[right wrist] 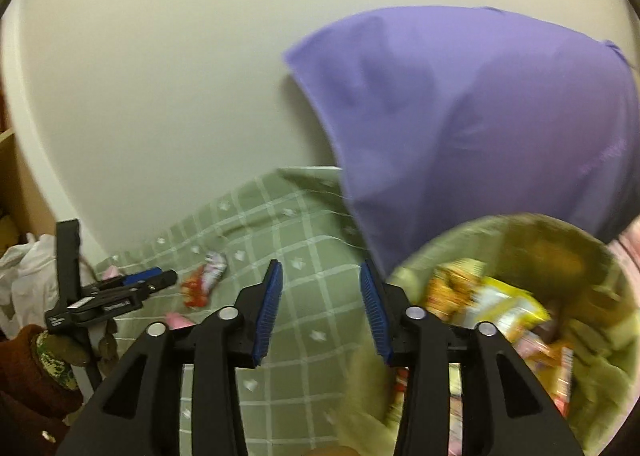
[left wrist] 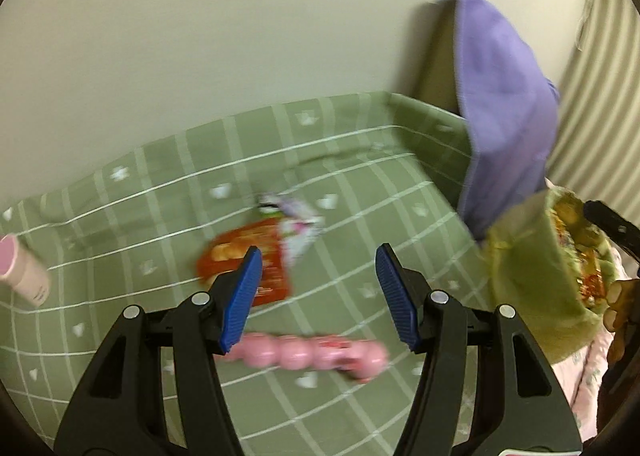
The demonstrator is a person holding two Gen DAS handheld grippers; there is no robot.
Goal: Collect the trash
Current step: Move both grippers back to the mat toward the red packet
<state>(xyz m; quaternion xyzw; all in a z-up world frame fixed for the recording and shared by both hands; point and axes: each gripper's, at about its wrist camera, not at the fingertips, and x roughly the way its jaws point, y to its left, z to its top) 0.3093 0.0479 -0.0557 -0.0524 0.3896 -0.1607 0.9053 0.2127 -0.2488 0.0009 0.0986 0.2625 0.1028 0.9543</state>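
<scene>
The red snack wrapper lies on the green bedspread, just ahead and left of my left tongs, long axis slanting away. Those tongs gape wide, empty, and sit nearer. My right tongs, also open and empty, hang beside the trash bag. Everything's blurry; labels unreadable.

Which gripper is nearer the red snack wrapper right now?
Left. The left gripper hovers open just over the red snack wrapper; the right gripper is off to the side, by the green bin.
</scene>
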